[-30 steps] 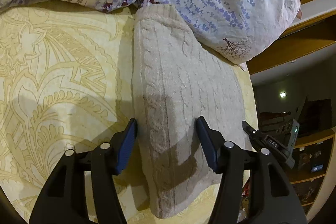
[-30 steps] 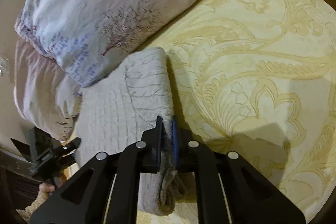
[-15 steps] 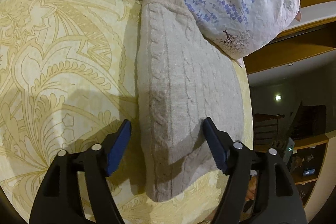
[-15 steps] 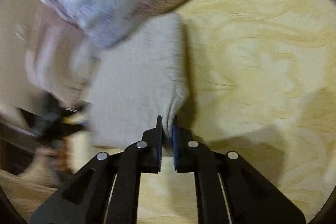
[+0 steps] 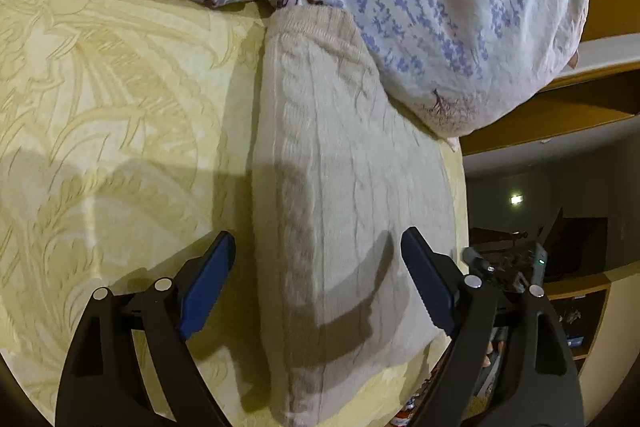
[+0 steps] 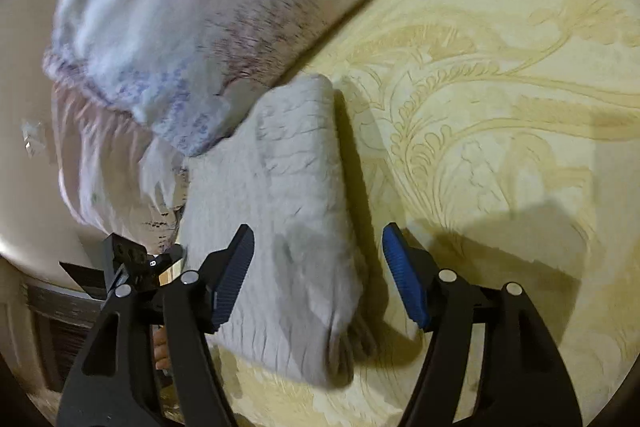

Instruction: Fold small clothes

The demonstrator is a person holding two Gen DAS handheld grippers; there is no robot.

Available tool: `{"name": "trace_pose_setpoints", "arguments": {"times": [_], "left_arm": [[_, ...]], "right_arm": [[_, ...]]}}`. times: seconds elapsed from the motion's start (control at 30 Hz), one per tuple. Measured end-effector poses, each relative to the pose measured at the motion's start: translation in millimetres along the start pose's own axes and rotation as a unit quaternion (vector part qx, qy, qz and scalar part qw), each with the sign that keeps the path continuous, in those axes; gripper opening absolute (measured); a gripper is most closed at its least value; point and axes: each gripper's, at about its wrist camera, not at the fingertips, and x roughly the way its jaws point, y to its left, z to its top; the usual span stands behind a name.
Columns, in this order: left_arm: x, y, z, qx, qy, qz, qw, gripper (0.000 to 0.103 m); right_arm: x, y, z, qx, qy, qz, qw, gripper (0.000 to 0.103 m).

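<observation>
Folded cable-knit sweater (image 5: 344,211) flat on the yellow patterned bedspread (image 5: 112,115), far end tucked against a floral pillow (image 5: 460,11); left gripper (image 5: 318,255) spread wide above it, just been opening, gripping nothing; right gripper (image 6: 318,247) likewise just opened, sweater's edge between the jaws, untouched

The cream cable-knit garment (image 5: 344,195) lies folded flat into a long rectangle — stretching straight ahead of the left gripper (image 5: 318,259), its thick folded edge between the right gripper (image 6: 318,251) pads — untouched.
</observation>
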Motion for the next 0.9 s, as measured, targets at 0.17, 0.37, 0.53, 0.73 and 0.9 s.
{"name": "trace_pose_setpoints", "arguments": {"times": [0.17,0.37,0.53,0.73,0.9], "left_arm": [[5.3,-1.8,9.6,0.001,-0.001,-0.016,0.9999,0.082],[6.7,-5.3,5.8,0.011,-0.002,-0.015,0.9998,0.077],[3.3,-2.6,5.4,0.007,-0.005,-0.018,0.9998,0.061],[-12.1,2.6,4.7,-0.003,-0.006,-0.05,0.9987,0.045],[-41.8,3.5,0.0,0.014,-0.014,-0.07,0.9974,0.042]], "right_arm": [[16.6,3.2,15.2,-0.007,0.027,0.026,0.999,0.067],[31.7,1.0,20.8,-0.002,0.05,0.072,0.996,0.056],[40.1,5.7,12.7,-0.004,0.066,0.093,0.993,0.038],[29.1,15.0,1.9,0.019,0.051,0.151,0.987,0.031],[28.5,46.3,-11.7,0.004,0.053,0.177,0.983,0.031]]}}
